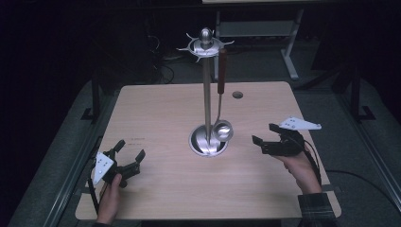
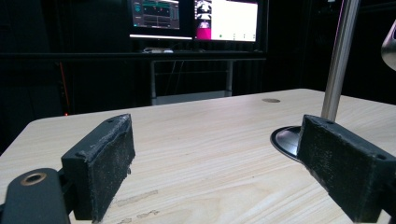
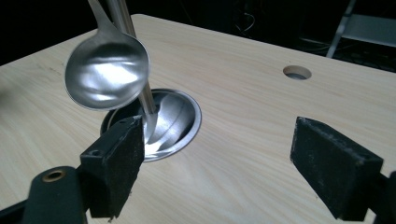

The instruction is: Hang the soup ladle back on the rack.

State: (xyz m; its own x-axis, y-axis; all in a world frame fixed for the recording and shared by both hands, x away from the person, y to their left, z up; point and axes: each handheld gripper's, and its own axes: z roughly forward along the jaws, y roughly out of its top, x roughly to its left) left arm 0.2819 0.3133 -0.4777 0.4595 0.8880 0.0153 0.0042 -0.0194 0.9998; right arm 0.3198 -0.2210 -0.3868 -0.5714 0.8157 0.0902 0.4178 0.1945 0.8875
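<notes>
Dim room, pale wooden table (image 1: 156, 109). Steel stand (image 1: 207, 94) at table centre; ladle (image 1: 221, 106) hangs from top ring, bowl near base. Ladle likely stiff, light, slick steel — best hold probably reddish handle. Left gripper (image 1: 128, 153), right gripper (image 1: 265, 135) — jaws apart, empty, flanking stand.

We see a steel ladle with a reddish-brown handle (image 1: 221, 97) hanging upright from the hooked top of a polished steel stand (image 1: 207, 90) at mid-bench, bowl just above the round base
</notes>
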